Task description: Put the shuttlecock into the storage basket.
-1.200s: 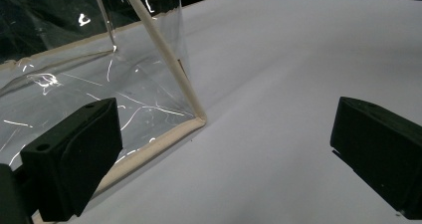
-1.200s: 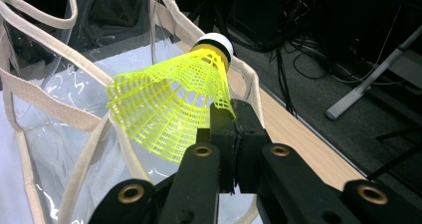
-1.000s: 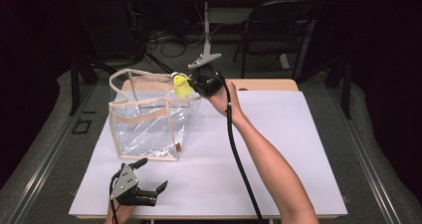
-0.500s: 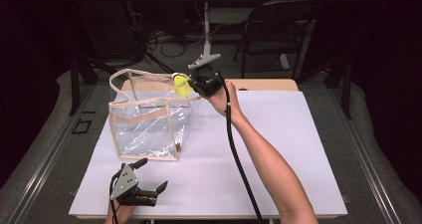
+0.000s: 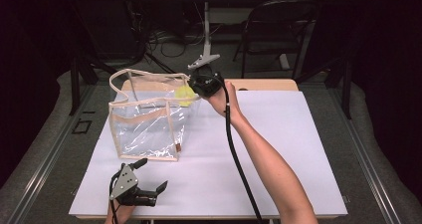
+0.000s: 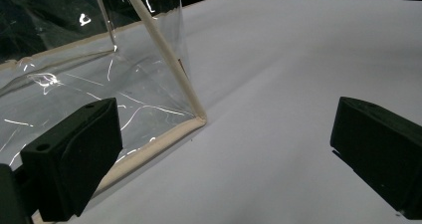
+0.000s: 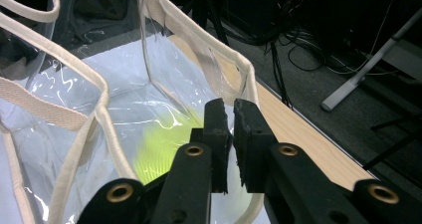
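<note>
your left tongs [image 5: 149, 194] rest on near worktop [image 5: 298, 174] edge, jaws wide apart, nothing between. clear bag [image 5: 147, 119] stands just beyond them. your right tongs [image 7: 229, 119] at bag's far rim, jaws just opening, narrow gap, gripping nothing. yellow item [image 7: 164, 152] lies below them, inside bag; right hand is nearer.

A white sheet [image 5: 278, 149] covers the table, whose wooden edge [image 5: 268, 84] shows at the far side. Beyond it stand a dark chair [image 5: 278, 30] and a tilted white stand [image 5: 206, 40], with cables [image 5: 164, 40] tangled on the grey floor [image 5: 378, 149].
</note>
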### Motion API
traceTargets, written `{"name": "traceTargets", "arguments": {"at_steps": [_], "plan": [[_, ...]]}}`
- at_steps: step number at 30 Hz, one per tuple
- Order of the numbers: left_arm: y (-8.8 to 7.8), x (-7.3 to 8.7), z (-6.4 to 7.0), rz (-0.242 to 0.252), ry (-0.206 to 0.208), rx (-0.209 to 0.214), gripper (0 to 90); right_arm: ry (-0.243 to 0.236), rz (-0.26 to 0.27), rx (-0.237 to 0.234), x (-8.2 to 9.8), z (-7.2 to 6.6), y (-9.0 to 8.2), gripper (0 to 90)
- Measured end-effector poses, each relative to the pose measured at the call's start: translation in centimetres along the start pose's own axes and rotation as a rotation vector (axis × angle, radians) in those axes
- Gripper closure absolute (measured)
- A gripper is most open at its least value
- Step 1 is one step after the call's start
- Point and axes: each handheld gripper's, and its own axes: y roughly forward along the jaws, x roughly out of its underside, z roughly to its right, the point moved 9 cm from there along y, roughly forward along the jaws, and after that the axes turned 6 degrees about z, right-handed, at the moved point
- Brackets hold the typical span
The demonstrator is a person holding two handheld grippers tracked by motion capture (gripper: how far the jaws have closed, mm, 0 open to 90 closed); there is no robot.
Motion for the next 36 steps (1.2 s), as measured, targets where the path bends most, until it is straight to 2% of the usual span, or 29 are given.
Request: {"name": "traceTargets", "arguments": {"at_steps": [7, 12, 22, 27, 36], "plan": [[0.0, 0.0, 0.0, 0.001, -0.004, -0.001, 0.0, 0.006, 0.021, -0.009, -0.2, 0.0, -0.9, 74.4], [0.0, 0.0, 0.1, -0.002, -0.002, 0.0, 0.0, 0.014, 0.026, -0.017, 0.1, 0.2, -1.7, 62.7], [0.4, 0.0, 0.1, -0.007, -0.004, 0.0, 0.0, 0.038, 0.011, -0.024, 1.4, 1.0, -3.4, 46.1], [0.4, 0.1, 0.1, -0.008, -0.012, -0.001, 0.0, 0.048, 0.009, -0.024, 1.7, 1.5, -4.2, 34.0], [0.5, 0.1, 0.2, -0.013, -0.003, 0.002, 0.0, 0.048, 0.004, -0.036, 2.8, 1.5, -5.6, 21.0]]}}
